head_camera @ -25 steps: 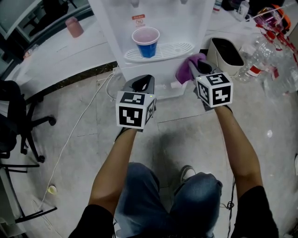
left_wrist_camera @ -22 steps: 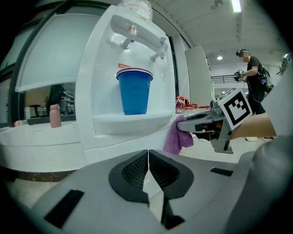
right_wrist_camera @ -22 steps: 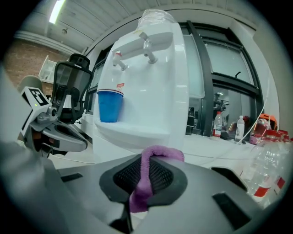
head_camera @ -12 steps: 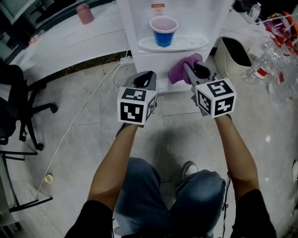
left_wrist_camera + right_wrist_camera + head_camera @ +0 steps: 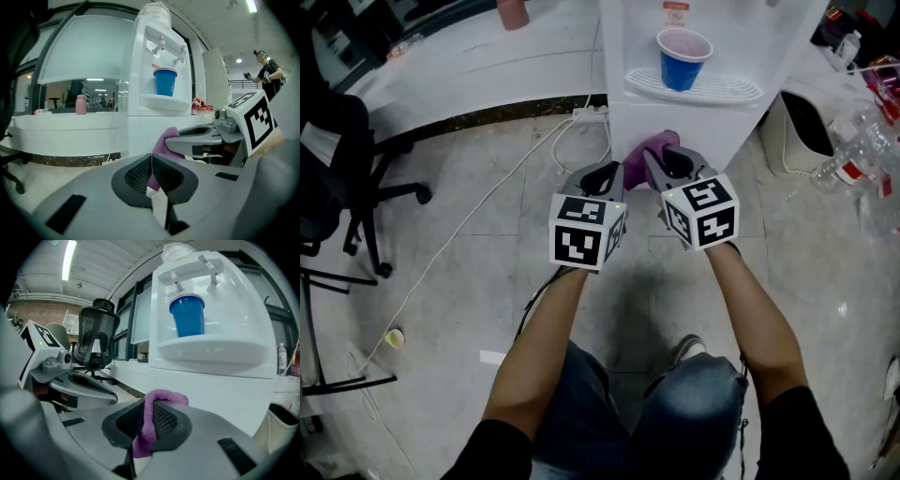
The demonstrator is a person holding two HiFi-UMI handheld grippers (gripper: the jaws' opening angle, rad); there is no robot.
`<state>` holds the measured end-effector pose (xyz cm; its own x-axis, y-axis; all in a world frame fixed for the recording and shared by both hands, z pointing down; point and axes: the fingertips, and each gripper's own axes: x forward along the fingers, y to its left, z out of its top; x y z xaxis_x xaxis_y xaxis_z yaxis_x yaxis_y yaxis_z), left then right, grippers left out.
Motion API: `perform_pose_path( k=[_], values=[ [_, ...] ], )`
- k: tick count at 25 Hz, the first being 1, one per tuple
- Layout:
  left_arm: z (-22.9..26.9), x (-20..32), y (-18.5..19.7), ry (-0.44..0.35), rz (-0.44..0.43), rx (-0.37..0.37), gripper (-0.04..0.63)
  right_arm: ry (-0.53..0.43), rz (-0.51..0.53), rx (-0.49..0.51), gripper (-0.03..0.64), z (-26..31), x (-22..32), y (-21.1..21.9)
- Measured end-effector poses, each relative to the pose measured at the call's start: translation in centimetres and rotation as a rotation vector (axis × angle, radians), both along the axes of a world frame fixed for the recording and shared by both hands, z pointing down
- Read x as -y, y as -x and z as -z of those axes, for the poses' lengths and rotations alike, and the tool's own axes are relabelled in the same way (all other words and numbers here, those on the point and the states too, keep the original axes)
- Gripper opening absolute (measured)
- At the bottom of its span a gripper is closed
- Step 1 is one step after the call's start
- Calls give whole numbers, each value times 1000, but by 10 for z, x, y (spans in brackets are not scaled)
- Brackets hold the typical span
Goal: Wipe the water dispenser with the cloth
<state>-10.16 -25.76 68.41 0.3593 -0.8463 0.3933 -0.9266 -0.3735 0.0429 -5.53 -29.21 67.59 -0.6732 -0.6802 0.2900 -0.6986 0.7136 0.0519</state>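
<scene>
The white water dispenser [image 5: 712, 117] stands ahead, with a blue cup [image 5: 682, 59] on its drip tray. My right gripper [image 5: 661, 169] is shut on a purple cloth [image 5: 649, 155], held close to the lower front panel of the water dispenser [image 5: 220, 394]. In the right gripper view the cloth [image 5: 149, 425] hangs pinched between the pads. My left gripper [image 5: 600, 176] sits just left of the right one, shut with nothing in it. From the left gripper view, the cloth [image 5: 161, 147] and the right gripper [image 5: 201, 140] show beyond my left gripper [image 5: 151, 176].
A white power cable [image 5: 478, 220] runs across the tiled floor from a socket strip [image 5: 589, 113]. A black office chair [image 5: 342, 159] stands at the left. A bin [image 5: 802, 127] and plastic bottles [image 5: 853, 155] sit right of the dispenser. A pink bottle [image 5: 80, 104] stands on the counter.
Both grippers have moved left and lower along the dispenser front, from beside the drip tray to the lower panel. The cloth stays in the right gripper.
</scene>
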Motion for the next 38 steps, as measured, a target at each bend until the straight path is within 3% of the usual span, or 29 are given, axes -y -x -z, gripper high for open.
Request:
perform_pose_path(
  k=[10, 17, 24, 38],
  values=[
    [-9, -16, 23, 7, 29, 23, 28, 78, 67, 6, 32, -64, 10, 64],
    [-5, -13, 31, -3, 58, 0, 27, 106, 61, -18, 32, -90, 16, 69],
    [-6, -6, 14, -7, 39, -17, 26, 108, 20, -30, 32, -93, 20, 43],
    [-26, 21, -54, 23, -45, -37, 26, 127, -137, -62, 32, -98, 42, -71]
  ],
)
